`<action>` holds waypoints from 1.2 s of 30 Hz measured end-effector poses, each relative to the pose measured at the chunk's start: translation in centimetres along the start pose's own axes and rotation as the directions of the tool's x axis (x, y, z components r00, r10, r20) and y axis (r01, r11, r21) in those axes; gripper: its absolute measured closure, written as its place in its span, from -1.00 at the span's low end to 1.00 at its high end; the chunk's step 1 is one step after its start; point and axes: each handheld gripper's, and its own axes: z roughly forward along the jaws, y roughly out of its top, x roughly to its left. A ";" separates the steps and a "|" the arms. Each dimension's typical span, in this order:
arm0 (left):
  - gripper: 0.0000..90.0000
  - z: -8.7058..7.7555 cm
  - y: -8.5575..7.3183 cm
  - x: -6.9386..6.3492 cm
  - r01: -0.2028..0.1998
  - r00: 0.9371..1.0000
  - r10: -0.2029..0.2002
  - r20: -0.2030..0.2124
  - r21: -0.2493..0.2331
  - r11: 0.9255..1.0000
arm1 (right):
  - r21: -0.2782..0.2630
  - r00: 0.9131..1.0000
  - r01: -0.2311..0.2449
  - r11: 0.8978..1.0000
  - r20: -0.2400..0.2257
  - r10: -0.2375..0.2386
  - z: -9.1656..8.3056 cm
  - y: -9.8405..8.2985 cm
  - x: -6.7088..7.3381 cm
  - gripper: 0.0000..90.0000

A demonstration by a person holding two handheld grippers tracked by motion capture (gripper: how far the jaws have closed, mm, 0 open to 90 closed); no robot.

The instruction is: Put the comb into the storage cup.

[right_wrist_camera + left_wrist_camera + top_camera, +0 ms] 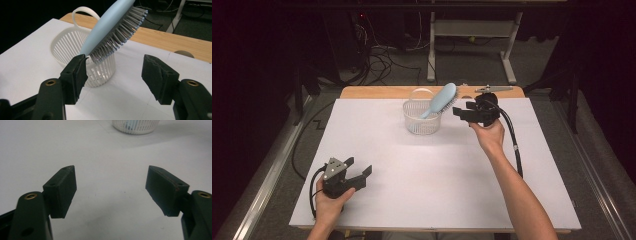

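brush: a pale blue hairbrush [443, 98] stands handle-down in the basket, just above centre in the high view; its head leans out over the rim toward the upper right, bristles facing down and right.
basket: a white slatted basket [422, 119] with a loop handle at its far side sits on the worktop [437, 200] near the back edge; it looks light and could tip or slide.
right hand-held gripper: the right hand-held gripper [468, 113] hovers just right of the basket; its jaws stand apart about halfway and have hold of nothing. In the right gripper view the bristles [117, 40] sit above and between the jaws, not touched.
step in hand: by my reading, either taking the brush by its head or having just let it go into the basket; I cannot tell which.
doing it well: if grasping, bring one pad to the smooth back and the other to the bristle face, near the middle of the head, then close gently; lift along the lean of the handle so the basket does not come along.
risk: bristles give under a pad, so the grip may slip.
left hand-held gripper: the left hand-held gripper [357, 172] rests at lower left of the high view, well apart from the basket, jaws wide and empty.
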 end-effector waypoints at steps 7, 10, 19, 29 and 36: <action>-0.43 0.1 0.0 0.1 0.004 1.000 -0.004 0.000 0.002 1.000 | -0.008 1.000 0.003 1.000 0.002 -0.003 -0.7 -0.2 -0.3 -0.17; -0.43 0.2 0.0 0.1 0.003 1.000 -0.003 0.001 0.005 1.000 | -0.018 1.000 0.004 1.000 0.005 -0.004 -1.1 -0.1 -0.5 -0.17; -0.43 0.1 0.1 0.1 0.019 1.000 -0.019 0.004 -0.008 1.000 | -0.042 1.000 0.000 0.999 0.010 0.000 -2.8 -0.6 -0.9 -0.15; -0.43 0.1 0.1 0.2 0.018 1.000 -0.018 -0.002 -0.004 1.000 | -0.046 1.000 -0.003 0.999 0.011 0.003 -3.5 -1.5 -1.5 -0.19; -0.43 0.1 0.1 0.2 0.021 1.000 -0.021 -0.005 -0.003 1.000 | -0.054 1.000 0.000 0.999 0.015 0.001 -4.1 -1.7 -1.9 -0.21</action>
